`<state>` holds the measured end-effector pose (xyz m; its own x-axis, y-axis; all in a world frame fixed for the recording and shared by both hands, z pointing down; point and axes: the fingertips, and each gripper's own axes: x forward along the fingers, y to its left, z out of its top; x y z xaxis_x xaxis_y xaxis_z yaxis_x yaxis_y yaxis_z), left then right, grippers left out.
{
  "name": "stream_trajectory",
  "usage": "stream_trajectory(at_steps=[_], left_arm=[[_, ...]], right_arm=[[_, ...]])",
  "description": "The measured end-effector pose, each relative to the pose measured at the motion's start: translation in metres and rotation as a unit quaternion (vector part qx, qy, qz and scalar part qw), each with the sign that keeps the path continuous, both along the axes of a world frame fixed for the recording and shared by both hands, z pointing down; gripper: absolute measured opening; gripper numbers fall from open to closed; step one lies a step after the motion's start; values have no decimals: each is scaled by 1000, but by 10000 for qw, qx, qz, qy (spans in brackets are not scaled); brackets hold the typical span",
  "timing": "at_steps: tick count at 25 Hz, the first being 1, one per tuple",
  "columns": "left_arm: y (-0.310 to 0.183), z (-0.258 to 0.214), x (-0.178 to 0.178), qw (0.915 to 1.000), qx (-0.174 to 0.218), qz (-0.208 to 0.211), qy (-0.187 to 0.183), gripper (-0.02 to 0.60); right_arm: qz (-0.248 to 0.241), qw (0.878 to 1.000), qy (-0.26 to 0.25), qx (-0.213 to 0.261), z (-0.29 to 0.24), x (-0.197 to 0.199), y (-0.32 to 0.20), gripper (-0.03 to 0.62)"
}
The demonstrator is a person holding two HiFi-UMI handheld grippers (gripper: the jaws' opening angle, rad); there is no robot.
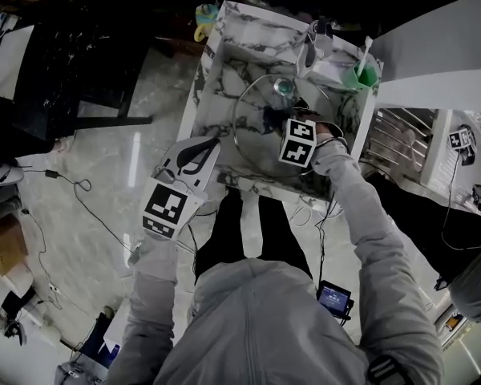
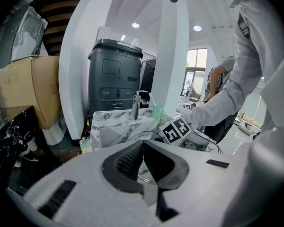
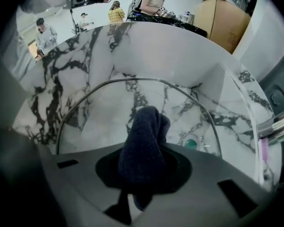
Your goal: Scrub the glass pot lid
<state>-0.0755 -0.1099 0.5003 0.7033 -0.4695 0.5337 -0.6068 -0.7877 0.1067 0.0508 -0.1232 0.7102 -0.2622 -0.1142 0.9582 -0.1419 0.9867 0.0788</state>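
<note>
1. Glass pot lid (image 3: 104,112) sits in the marble sink (image 1: 216,66), near rim hidden by the right gripper (image 3: 144,129).
2. It clamps a dark cloth (image 3: 143,148) covering its jaws.
3. Left gripper (image 2: 143,145): pinched together, empty, beside sink.

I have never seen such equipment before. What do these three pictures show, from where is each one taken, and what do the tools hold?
There is no robot here. A person holds a two-jaw hand tool, called a gripper, in each hand. The head view comes from a camera on the person's head, looking down. The other two views come from a camera riding on each gripper, looking along its jaws. Below is a marble sink with a glass pot lid lying in it. A green cup stands on the sink's ledge. The right gripper is shut on a dark cloth, held over the lid. The left gripper is near the sink's left edge, jaws together, seemingly empty. The black-and-white cubes belong to the grippers.
</note>
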Motion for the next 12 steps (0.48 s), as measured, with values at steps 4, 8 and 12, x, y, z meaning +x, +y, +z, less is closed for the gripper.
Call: stream_trajectory(at_steps=[4,8,12], left_arm=[[2,1,3,10000,17,41,18,26],[8,0,7,9999,-48,94,72,26],[13,-5,18,9996,-28,207,165,26]], right_arm=[[-34,9995,-77,-304,-2,-7,16,78],[-215,9976,-110,-650,-5,-17,45,78],[-263,9859,-256,-1633,-13,-15,84,78]])
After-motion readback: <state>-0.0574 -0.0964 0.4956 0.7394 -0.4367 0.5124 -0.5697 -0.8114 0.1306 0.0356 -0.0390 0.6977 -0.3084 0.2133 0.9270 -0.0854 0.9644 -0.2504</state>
